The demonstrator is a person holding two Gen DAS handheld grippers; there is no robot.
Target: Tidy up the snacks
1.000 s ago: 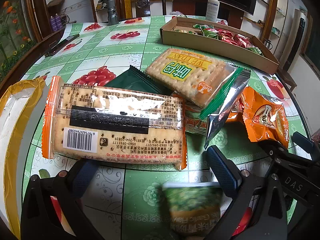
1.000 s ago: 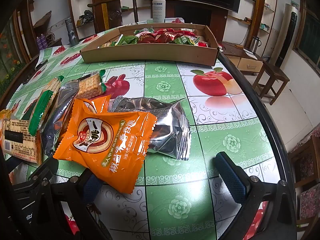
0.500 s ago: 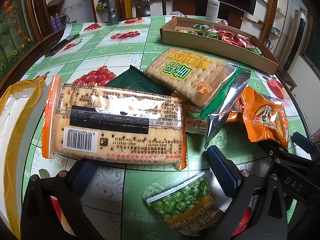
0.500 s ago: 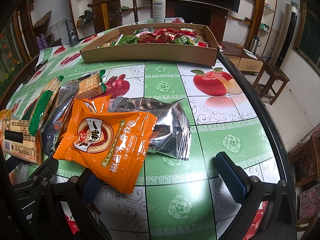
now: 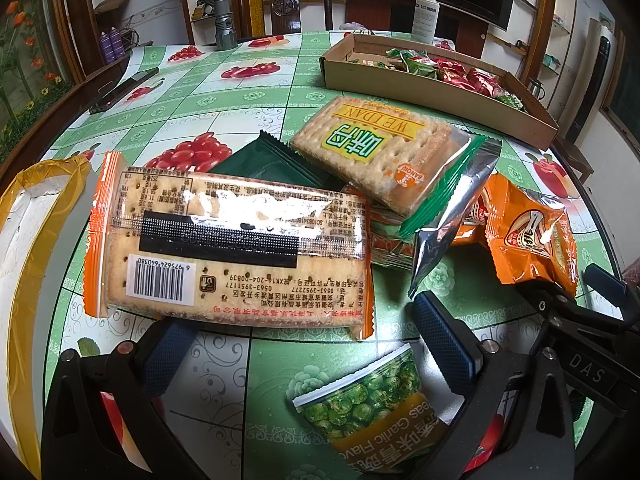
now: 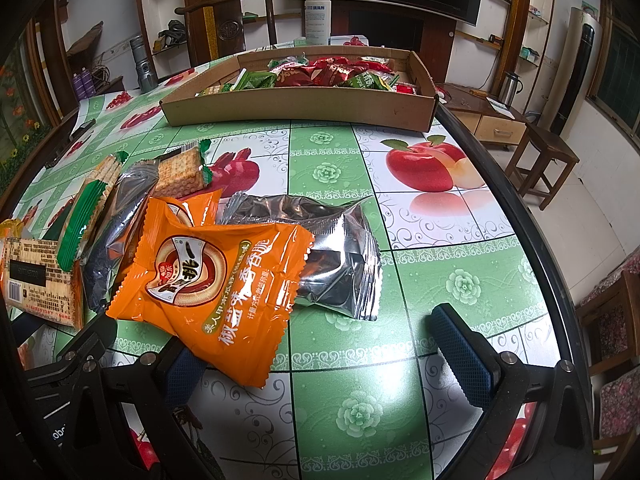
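Loose snack packs lie on the green fruit-print table (image 5: 260,96). In the left wrist view an orange-edged cracker pack (image 5: 228,240) lies barcode up just ahead of my open left gripper (image 5: 308,344). A green pea pack (image 5: 372,412) lies between its fingers near the right one. A WEIDAN cracker pack (image 5: 376,148) rests behind on a dark green pack (image 5: 272,160). In the right wrist view my open right gripper (image 6: 324,344) is empty; an orange snack pack (image 6: 212,272) overlaps a silver pack (image 6: 332,256) just ahead.
A long cardboard tray (image 6: 304,104) full of red and green packs stands at the far side, also in the left wrist view (image 5: 432,84). A spray bottle (image 6: 317,12) stands behind it. A white box with yellow tape (image 5: 28,232) is at left. The table edge (image 6: 520,208) runs on the right.
The green pea pack has come into the left wrist view from below and settled between the left fingers. Both grippers and the other packs have stayed still.
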